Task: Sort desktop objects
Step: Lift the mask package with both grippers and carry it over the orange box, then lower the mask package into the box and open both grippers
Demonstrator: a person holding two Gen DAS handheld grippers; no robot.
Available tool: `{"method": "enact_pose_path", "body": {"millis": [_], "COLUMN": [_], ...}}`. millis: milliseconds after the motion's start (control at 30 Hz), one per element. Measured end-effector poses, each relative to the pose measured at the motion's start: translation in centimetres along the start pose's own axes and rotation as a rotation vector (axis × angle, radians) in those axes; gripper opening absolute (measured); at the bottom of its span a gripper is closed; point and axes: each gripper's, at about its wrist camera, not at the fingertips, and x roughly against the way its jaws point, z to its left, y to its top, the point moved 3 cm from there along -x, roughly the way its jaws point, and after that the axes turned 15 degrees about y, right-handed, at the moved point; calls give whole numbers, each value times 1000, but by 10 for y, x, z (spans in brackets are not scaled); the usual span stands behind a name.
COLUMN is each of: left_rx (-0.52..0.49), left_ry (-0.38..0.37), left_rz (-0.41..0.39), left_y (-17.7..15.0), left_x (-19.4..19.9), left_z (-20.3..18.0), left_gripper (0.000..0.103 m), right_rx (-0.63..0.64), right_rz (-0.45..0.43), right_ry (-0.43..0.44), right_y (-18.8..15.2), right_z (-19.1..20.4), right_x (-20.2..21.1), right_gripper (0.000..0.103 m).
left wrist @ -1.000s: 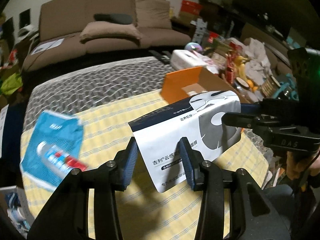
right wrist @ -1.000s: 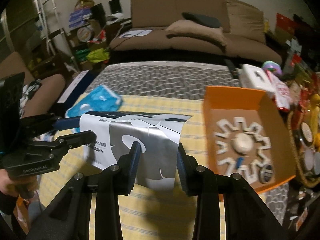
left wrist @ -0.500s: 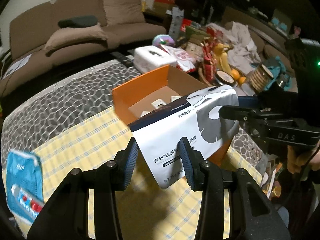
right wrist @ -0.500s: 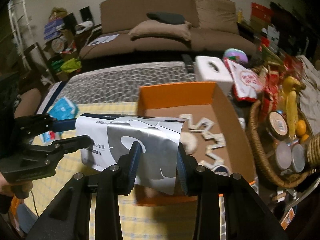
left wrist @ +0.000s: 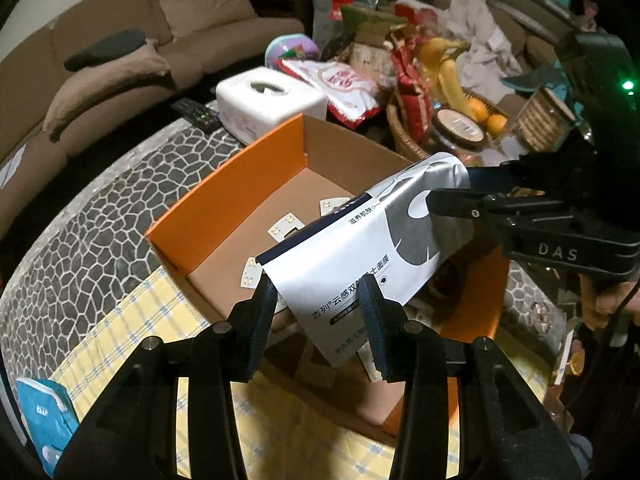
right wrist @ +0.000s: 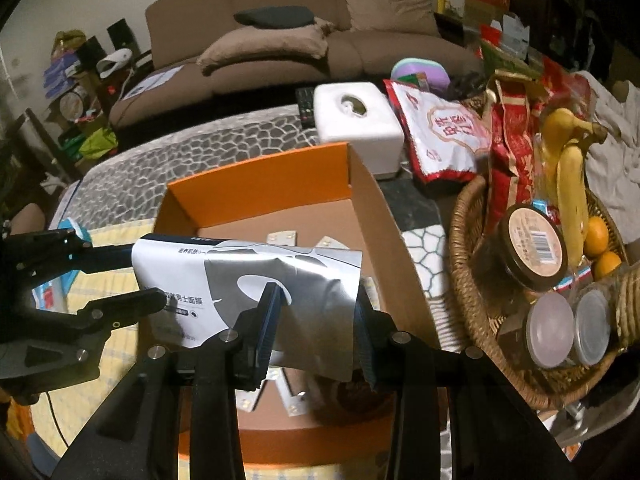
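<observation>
Sofa [right wrist: 280, 40] cushions fill the back of the room, beyond the worktop [left wrist: 80, 232] with its pebble-patterned cover. An orange cardboard box [right wrist: 260, 184] sits open on the worktop, small white cards on its floor, a wicker basket [right wrist: 464, 216] of fruit and jars just beside it. Above the box hangs a white and silver pouch [left wrist: 372, 256], stretched between both tools: the left tool [left wrist: 316, 320] is clamped on its printed end, the right tool [right wrist: 316, 332] on its silver end.
</observation>
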Motion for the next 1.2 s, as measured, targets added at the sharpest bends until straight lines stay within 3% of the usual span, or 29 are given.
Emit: {"method": "enact_pose_path", "body": {"millis": [233, 500, 633, 833, 933, 1200], "left_rx": [8, -20, -19, -14, 19, 52], "left_ry": [-5, -12, -6, 10, 18, 41], "left_rz": [64, 138, 132, 111, 100, 93], "left_y": [-5, -23, -26, -26, -26, -34], "left_x": [-31, -51, -45, -29, -21, -1], "left_z": [1, -8, -8, -2, 6, 14], "left_gripper": [39, 39, 49, 53, 62, 70], "right_rx": [7, -22, -42, -56, -48, -19], "right_rz": [53, 177, 208, 187, 175, 159], "right_ry": [-8, -55, -103, -125, -131, -133], "right_y": [0, -17, -25, -25, -23, -24], "right_z": [-11, -21, -30, -34, -29, -6], "right_x": [-27, -55, -55, -41, -33, -18], "right_gripper": [36, 39, 41, 44, 44, 45]}}
